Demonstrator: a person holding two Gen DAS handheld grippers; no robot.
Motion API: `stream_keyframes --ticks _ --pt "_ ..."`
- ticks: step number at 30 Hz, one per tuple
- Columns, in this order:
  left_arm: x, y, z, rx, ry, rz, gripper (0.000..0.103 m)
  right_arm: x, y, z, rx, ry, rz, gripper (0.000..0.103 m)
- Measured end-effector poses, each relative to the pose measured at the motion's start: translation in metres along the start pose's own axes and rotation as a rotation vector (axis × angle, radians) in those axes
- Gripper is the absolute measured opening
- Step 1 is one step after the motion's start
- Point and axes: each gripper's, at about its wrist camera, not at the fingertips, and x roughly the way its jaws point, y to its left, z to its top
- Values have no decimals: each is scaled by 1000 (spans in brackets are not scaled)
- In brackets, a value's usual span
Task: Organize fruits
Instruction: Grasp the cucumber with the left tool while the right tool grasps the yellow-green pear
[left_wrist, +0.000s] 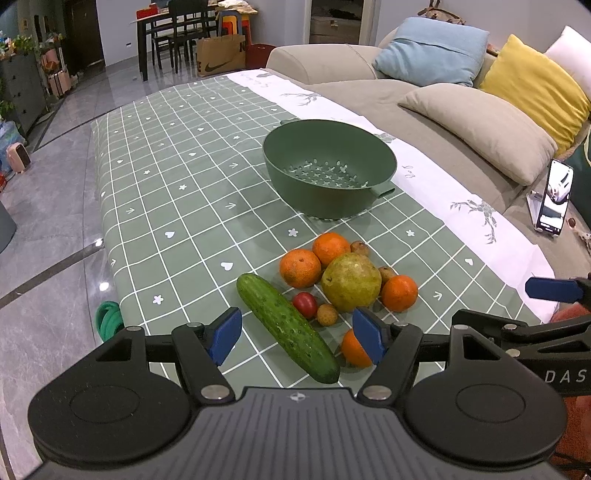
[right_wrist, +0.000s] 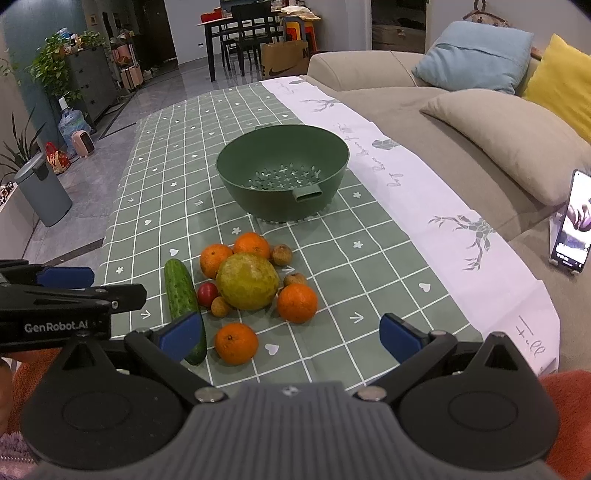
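A green colander bowl (left_wrist: 328, 166) (right_wrist: 282, 171) stands empty on the checked tablecloth. In front of it lies a cluster: a large yellow-green pear (left_wrist: 351, 282) (right_wrist: 247, 280), several oranges (left_wrist: 300, 268) (right_wrist: 236, 343), a cucumber (left_wrist: 286, 326) (right_wrist: 183, 299), a red cherry tomato (left_wrist: 305, 304) (right_wrist: 207, 293) and small brown lychees (left_wrist: 327, 314) (right_wrist: 221, 306). My left gripper (left_wrist: 295, 338) is open above the near end of the cucumber, empty. My right gripper (right_wrist: 290, 334) is open and empty, just behind the nearest orange.
A beige sofa with cushions (left_wrist: 480, 125) runs along the table's right side. A phone on a stand (left_wrist: 554, 197) (right_wrist: 570, 229) sits on the sofa. A grey bin (right_wrist: 42, 192) stands on the floor left. The table edge (left_wrist: 107, 236) drops off on the left.
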Motion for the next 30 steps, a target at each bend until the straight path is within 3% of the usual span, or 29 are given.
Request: stream_keyframes --ticks 8,12,15,30 --pt "30 18 11 -90 73 -43 76 36 -5 5 -35 10 56 97" --pt "54 28 13 -145 135 -50 72 61 3 14 -96 44 120 76" --pt "70 35 13 -184 173 -52 71 78 8 21 -125 63 157 67" --pt "120 57 20 -334 291 -76 67 138 24 40 -194 131 220 65"
